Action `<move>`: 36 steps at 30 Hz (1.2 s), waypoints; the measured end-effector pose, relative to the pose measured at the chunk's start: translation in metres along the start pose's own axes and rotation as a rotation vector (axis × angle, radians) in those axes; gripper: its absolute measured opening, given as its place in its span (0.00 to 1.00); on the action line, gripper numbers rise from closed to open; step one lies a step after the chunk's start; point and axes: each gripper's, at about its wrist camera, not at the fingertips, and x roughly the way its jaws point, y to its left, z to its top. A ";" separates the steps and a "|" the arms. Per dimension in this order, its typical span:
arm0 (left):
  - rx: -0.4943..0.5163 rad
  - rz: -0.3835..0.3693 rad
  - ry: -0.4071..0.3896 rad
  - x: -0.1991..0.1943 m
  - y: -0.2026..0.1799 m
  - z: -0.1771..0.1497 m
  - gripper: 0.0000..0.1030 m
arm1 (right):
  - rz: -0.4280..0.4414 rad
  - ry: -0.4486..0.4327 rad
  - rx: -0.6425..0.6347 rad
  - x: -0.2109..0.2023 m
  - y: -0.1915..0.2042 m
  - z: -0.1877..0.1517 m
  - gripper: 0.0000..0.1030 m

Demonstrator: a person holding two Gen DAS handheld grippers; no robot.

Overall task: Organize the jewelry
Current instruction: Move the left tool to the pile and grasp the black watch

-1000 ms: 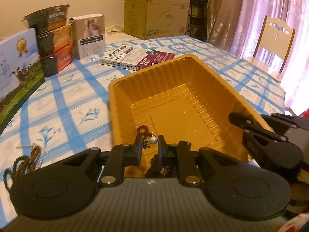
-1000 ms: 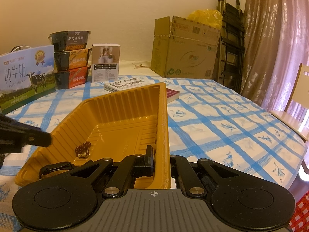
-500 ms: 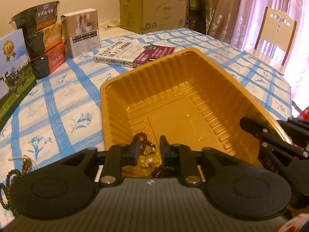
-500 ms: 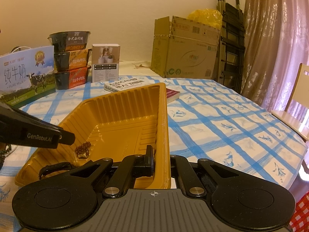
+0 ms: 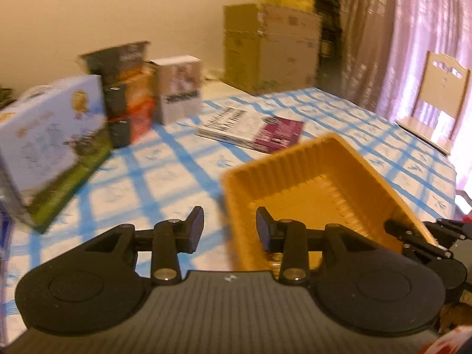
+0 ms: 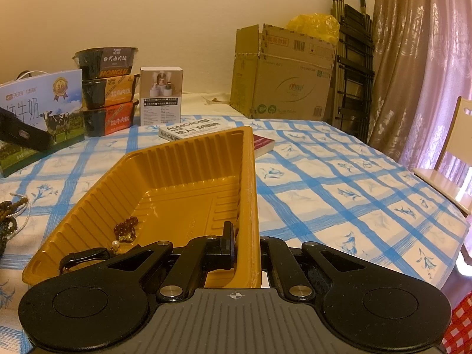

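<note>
A gold plastic tray (image 6: 188, 177) sits on a blue-checked worktop (image 6: 339, 194). The right gripper (image 6: 244, 249) has its jaws clamped on the tray's near right wall. Inside the tray, near its front left corner, lie a brown bead bracelet (image 6: 125, 227), a small pearl piece (image 6: 115, 244) and a dark strap (image 6: 84, 256). The left gripper (image 5: 230, 226), blurred, hangs over the tray's left rim, jaws opening with nothing between them. More beads (image 6: 11, 215) lie on the worktop left of the tray.
</note>
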 end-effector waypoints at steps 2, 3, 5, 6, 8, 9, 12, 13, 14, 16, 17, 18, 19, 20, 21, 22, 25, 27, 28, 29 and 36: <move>-0.011 0.037 -0.008 -0.011 0.015 0.000 0.35 | 0.000 -0.001 -0.002 0.001 0.001 0.000 0.03; -0.015 0.052 -0.009 -0.016 0.022 -0.001 0.36 | 0.000 -0.001 -0.001 0.000 0.000 0.001 0.03; -0.015 0.084 -0.004 -0.026 0.035 -0.005 0.37 | -0.001 -0.001 -0.003 0.000 0.001 0.001 0.03; -0.012 0.100 0.000 -0.031 0.041 -0.008 0.37 | 0.000 -0.002 -0.002 0.000 0.000 0.001 0.03; -0.010 0.126 0.015 -0.039 0.051 -0.015 0.38 | -0.001 -0.002 -0.004 0.000 0.001 0.001 0.03; -0.013 0.139 0.027 -0.042 0.056 -0.019 0.38 | -0.001 -0.002 -0.003 0.000 0.000 0.001 0.03; -0.029 0.163 0.060 -0.049 0.066 -0.034 0.38 | -0.001 -0.002 -0.004 0.000 0.000 0.001 0.03; -0.036 0.171 0.071 -0.051 0.069 -0.039 0.38 | -0.001 -0.002 -0.005 0.000 0.000 0.001 0.03; -0.044 0.176 0.081 -0.053 0.071 -0.044 0.38 | -0.001 -0.002 -0.006 0.000 0.001 0.001 0.03; -0.069 0.183 0.102 -0.057 0.075 -0.055 0.38 | -0.001 -0.002 -0.008 0.000 0.001 0.002 0.03; -0.081 0.186 0.115 -0.058 0.076 -0.061 0.38 | -0.001 -0.002 -0.009 0.000 0.001 0.002 0.03; -0.091 0.186 0.129 -0.060 0.077 -0.067 0.38 | -0.001 -0.002 -0.009 0.000 0.000 0.002 0.03; -0.098 0.186 0.143 -0.061 0.078 -0.073 0.38 | 0.000 -0.002 -0.010 0.000 0.000 0.002 0.03; -0.103 0.185 0.158 -0.062 0.078 -0.078 0.38 | 0.000 -0.002 -0.011 0.000 0.000 0.002 0.03; -0.107 0.184 0.171 -0.063 0.078 -0.083 0.38 | 0.000 -0.003 -0.011 -0.001 0.000 0.001 0.03; -0.112 0.182 0.182 -0.063 0.078 -0.087 0.38 | 0.000 -0.003 -0.012 -0.001 -0.001 0.001 0.03; -0.117 0.170 0.219 -0.065 0.076 -0.099 0.38 | 0.000 -0.001 -0.010 -0.002 -0.002 0.000 0.03; -0.111 0.166 0.234 -0.064 0.073 -0.104 0.38 | -0.001 0.000 -0.010 -0.002 -0.002 -0.001 0.03; -0.109 0.164 0.238 -0.064 0.072 -0.106 0.38 | -0.001 0.000 -0.011 -0.002 -0.002 -0.001 0.03; -0.107 0.160 0.241 -0.063 0.070 -0.107 0.38 | -0.001 0.000 -0.010 -0.002 -0.002 -0.001 0.03; -0.066 0.152 0.257 -0.051 0.059 -0.113 0.39 | -0.001 -0.001 -0.010 -0.002 -0.002 -0.001 0.03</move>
